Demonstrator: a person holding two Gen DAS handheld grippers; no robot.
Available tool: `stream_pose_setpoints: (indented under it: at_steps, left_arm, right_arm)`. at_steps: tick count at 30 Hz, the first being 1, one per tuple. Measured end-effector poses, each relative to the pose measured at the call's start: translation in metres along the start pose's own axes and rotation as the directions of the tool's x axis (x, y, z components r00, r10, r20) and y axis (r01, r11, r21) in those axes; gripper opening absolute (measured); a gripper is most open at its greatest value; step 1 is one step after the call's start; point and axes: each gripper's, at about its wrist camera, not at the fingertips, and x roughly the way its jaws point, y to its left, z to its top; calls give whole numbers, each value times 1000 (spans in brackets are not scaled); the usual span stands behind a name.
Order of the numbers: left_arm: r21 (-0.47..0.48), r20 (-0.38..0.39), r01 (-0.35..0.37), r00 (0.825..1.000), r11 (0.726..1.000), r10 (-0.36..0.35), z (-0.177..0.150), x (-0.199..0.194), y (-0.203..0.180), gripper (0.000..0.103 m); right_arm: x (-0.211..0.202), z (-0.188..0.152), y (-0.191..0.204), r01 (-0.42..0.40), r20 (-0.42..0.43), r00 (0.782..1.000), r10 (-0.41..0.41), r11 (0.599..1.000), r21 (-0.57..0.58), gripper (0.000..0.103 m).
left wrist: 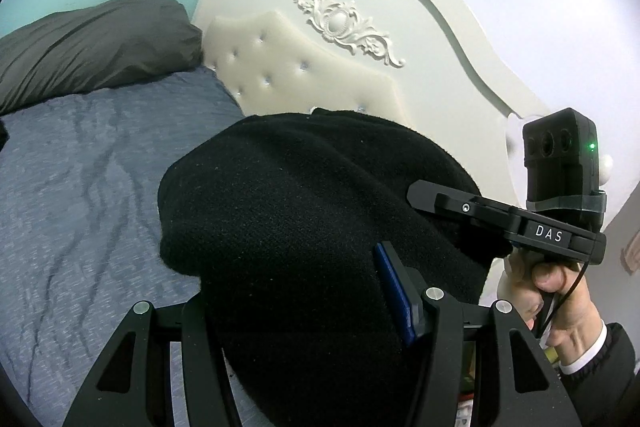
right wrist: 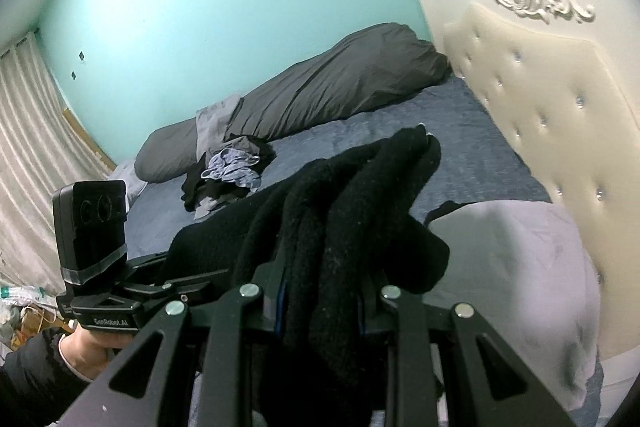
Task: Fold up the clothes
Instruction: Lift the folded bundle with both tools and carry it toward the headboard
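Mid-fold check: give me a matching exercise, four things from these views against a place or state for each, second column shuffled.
Things:
1. black fleece garment
2. dark grey pillow
3. crumpled pile of blue and black clothes
4. cream tufted headboard

Places or states:
A. upright at the bed's head
B. held up by both grippers
C. lying along the teal wall
D. loose on the blue sheet

Pairs: 1-B, 2-C, 3-D, 4-A

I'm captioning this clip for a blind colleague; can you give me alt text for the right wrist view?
A black fleece garment bunches between the right gripper fingers, held above a blue bedspread. Behind lie a grey pillow and a pile of clothes; the left gripper is at lower left.
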Motion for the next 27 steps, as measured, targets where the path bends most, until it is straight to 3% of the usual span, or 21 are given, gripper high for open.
stream_pose_setpoints:
  at_steps: [12,27]
  left_arm:
    - [17,-17,7,1000,1000,-7,10,51,-29,59]
    - [86,14,-15,1000,996,14,28,100,-61,59]
  right_arm:
    - [-19,0,-55,21,22,1000,-22,1000,12,24]
    - [-39,14,-105,48,86,995,-48,999,12,24]
